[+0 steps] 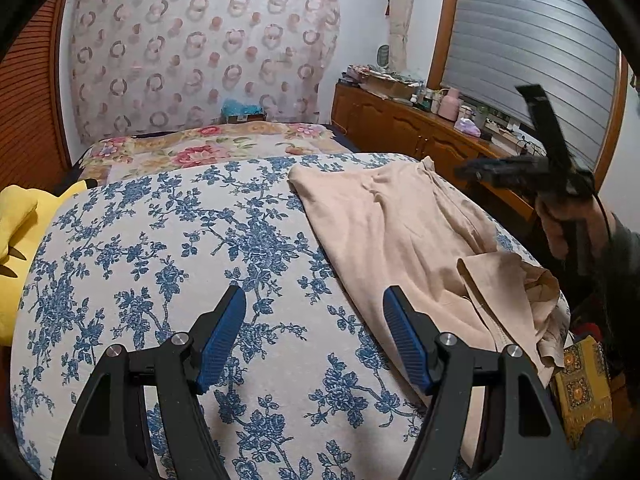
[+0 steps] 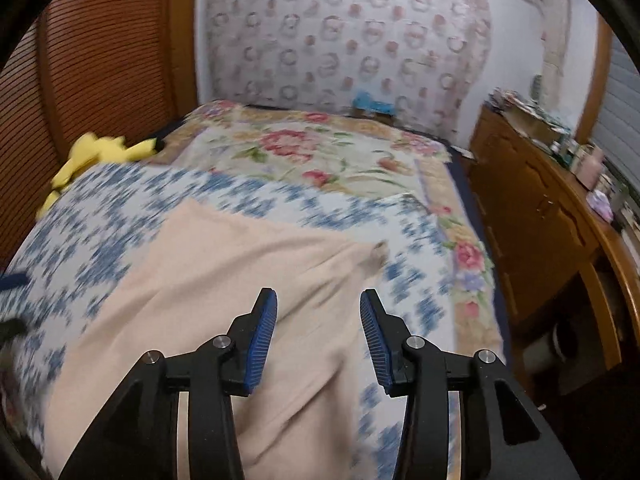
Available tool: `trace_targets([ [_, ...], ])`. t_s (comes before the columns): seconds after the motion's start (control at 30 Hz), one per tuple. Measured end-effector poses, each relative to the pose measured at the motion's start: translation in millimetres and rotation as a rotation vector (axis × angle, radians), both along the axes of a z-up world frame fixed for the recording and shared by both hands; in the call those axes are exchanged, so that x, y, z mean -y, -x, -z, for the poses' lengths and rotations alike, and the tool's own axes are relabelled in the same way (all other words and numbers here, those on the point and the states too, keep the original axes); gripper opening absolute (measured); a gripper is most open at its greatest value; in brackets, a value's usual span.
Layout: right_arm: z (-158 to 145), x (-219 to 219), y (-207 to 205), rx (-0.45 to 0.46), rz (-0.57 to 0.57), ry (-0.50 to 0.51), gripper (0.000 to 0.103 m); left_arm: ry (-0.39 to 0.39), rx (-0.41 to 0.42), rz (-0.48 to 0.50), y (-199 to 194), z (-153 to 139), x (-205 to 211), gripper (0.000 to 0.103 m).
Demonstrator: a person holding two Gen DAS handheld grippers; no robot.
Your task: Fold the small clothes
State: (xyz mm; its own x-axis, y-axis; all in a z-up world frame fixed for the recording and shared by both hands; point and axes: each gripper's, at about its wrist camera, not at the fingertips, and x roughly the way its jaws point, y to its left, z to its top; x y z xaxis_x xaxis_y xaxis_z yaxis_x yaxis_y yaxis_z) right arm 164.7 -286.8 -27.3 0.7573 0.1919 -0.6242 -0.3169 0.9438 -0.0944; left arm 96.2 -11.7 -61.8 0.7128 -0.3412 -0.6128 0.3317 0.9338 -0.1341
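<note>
A beige garment [image 1: 404,232] lies spread on the blue-flowered bed cover [image 1: 168,240], with a crumpled, folded-over part at its near right end [image 1: 516,288]. My left gripper [image 1: 314,294] is open and empty above the cover, just left of the garment. My right gripper [image 2: 318,298] is open and empty, held above the same garment [image 2: 224,280]. The right-hand gripper also shows in the left wrist view [image 1: 532,168], raised in a hand above the garment's right edge. The right wrist view is motion-blurred.
A yellow plush toy [image 1: 20,232] lies at the bed's left edge, also in the right wrist view [image 2: 100,152]. A pink-flowered quilt [image 2: 320,152] covers the far half of the bed. A cluttered wooden sideboard [image 1: 420,124] runs along the right. A yellow patterned cloth [image 1: 584,384] lies beside the bed.
</note>
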Motion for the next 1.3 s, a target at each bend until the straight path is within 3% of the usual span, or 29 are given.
trace_targets([
  [0.27, 26, -31, 60, -0.059, -0.174, 0.007, 0.045, -0.015, -0.005, 0.019, 4, 2, 12, 0.072],
  [0.63, 51, -42, 61, -0.143, -0.257, 0.051, 0.044, -0.031, -0.008, 0.040, 9, 4, 21, 0.072],
  [0.7, 53, -40, 63, -0.145, -0.271, 0.058, 0.022, -0.030, -0.011, 0.042, 9, 5, 22, 0.072],
  [0.8, 49, -34, 77, -0.130, -0.289, 0.059, 0.007, -0.030, -0.014, 0.044, 9, 5, 23, 0.072],
  [1.1, 29, 31, 134, -0.084, -0.241, -0.047, 0.005, -0.037, -0.027, 0.075, 14, 7, 37, 0.072],
  [1.3, 24, 65, 177, -0.111, -0.201, -0.062, 0.005, -0.047, -0.044, 0.114, 19, 10, 53, 0.072],
])
